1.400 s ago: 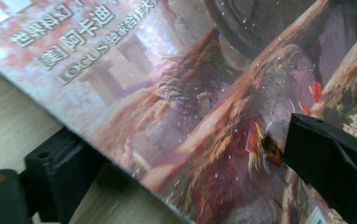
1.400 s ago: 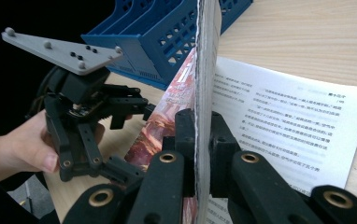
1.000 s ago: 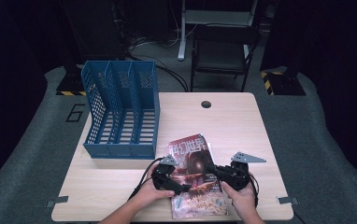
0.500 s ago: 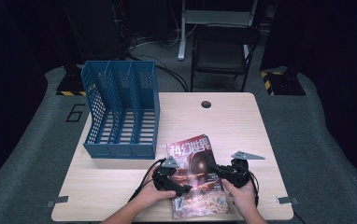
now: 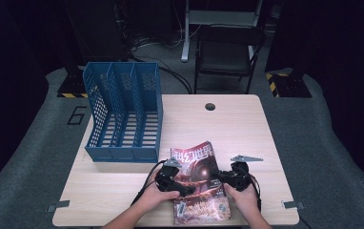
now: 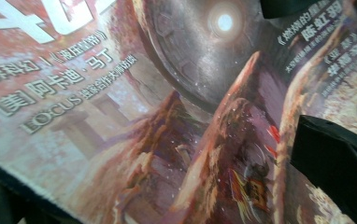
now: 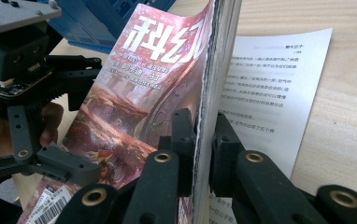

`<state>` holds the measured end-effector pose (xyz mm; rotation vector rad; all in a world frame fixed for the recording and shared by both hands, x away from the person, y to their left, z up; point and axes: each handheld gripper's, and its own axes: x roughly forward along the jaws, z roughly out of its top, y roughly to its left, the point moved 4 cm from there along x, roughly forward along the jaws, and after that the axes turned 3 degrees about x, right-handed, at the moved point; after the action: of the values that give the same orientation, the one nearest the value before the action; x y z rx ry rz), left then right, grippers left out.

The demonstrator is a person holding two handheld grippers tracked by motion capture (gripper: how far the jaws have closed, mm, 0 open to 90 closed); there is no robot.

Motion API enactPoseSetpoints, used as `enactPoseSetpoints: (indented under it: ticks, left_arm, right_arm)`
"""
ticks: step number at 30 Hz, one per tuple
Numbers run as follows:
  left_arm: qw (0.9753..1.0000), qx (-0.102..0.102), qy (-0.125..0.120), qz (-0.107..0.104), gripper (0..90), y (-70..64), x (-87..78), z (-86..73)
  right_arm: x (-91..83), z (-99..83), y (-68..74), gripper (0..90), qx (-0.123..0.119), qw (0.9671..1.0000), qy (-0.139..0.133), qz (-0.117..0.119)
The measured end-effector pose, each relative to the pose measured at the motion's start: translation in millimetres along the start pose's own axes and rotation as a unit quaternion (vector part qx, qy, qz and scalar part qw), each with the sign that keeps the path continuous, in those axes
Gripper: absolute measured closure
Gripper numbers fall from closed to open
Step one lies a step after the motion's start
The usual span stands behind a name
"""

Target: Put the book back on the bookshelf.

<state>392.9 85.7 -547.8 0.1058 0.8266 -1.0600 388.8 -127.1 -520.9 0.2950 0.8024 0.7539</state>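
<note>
In the high view, a magazine (image 5: 200, 183) lies at the near edge of the wooden table (image 5: 227, 129), between the person's two hands. The left gripper (image 5: 174, 183) sits at the magazine's left side and the right gripper (image 5: 227, 177) at its right side. Both touch it. A blue file rack (image 5: 123, 114) with three slots stands well beyond the left gripper's jaws, apart from the magazine. A small round hole (image 5: 210, 106) in the table is far ahead of both grippers. A black chair (image 5: 227, 52) stands on the floor behind the table.

In the left gripper view, the magazine's red and brown cover (image 6: 167, 116) is very close and tilted. A black jaw part shows at the right edge, lying over the cover. A dark edge runs along the bottom left. One cannot tell from here if these jaws are closed on it.

In the right gripper view, the right gripper (image 7: 203, 135) has its two black jaws pinched on the magazine's (image 7: 158, 88) thick edge, one jaw on each side. A white page (image 7: 274, 88) with print lies flat on the table right of the jaws. The left gripper (image 7: 69, 84) is left of the jaws, its jaws at the cover's far edge. The blue rack (image 7: 106, 23) stands behind it.
</note>
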Motion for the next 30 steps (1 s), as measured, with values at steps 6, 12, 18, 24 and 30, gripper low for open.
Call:
enactPoseSetpoints:
  ticks: [6, 12, 18, 24, 30]
  left_arm:
    - [0.9986, -0.039, -0.003, 0.035, 18.0, 3.7, -3.0, 3.6]
    - [0.9973, -0.038, 0.008, 0.063, 25.5, 5.4, -3.2, 6.3]
    - [0.995, -0.049, 0.009, 0.087, 42.8, 9.5, -4.7, 8.4]
    - [0.993, -0.073, 0.007, 0.093, 55.3, 12.6, -4.8, 9.8]
    - [0.9921, -0.09, 0.005, 0.087, 60.0, 15.8, -5.2, 10.3]
  right_arm:
    - [0.8, -2.8, 0.6, 81.9, 0.005, 1.0, 0.004, -0.003]
    - [2.4, -5.1, 0.2, 80.9, 0.007, 0.9999, 0.012, -0.005]
    - [5.9, -7.3, -3.8, 78.5, 0.005, 0.9997, 0.024, -0.008]
    - [10.5, -9.7, -9.4, 73.6, 0.014, 0.9988, 0.046, -0.014]
    - [12.5, -11.9, -14.4, 68.9, 0.024, 0.998, 0.058, -0.011]
